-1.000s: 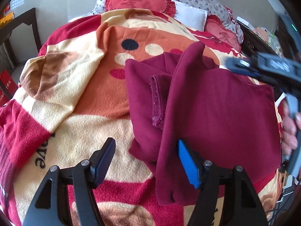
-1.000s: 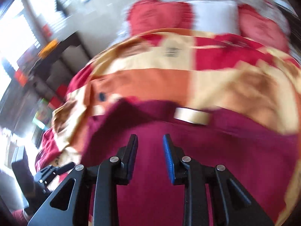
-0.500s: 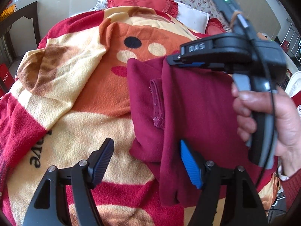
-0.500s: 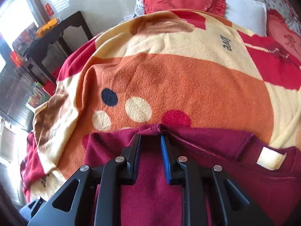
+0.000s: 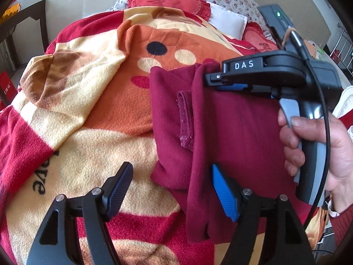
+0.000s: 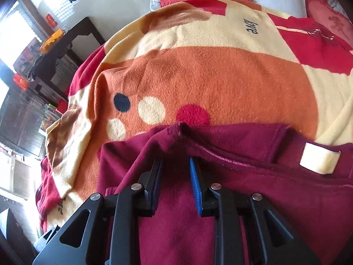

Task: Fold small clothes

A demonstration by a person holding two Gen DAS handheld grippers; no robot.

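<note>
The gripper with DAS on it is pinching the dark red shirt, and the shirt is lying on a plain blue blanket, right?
Not quite. The right gripper marked DAS does pinch the dark red shirt, but the blanket is not plain blue. It is patterned in orange, cream and red with spots, as the left wrist view shows.

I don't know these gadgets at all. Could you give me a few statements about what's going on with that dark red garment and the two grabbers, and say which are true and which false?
1. The right gripper pinches a fold of the maroon garment. True.
2. The left gripper is clamped on the garment. False: its jaws stand wide apart, gripping nothing.
3. The garment lies on a patterned blanket. True.
4. The garment's label is black. False: it is cream.
5. A bare hand holds the right gripper's handle. True.
</note>
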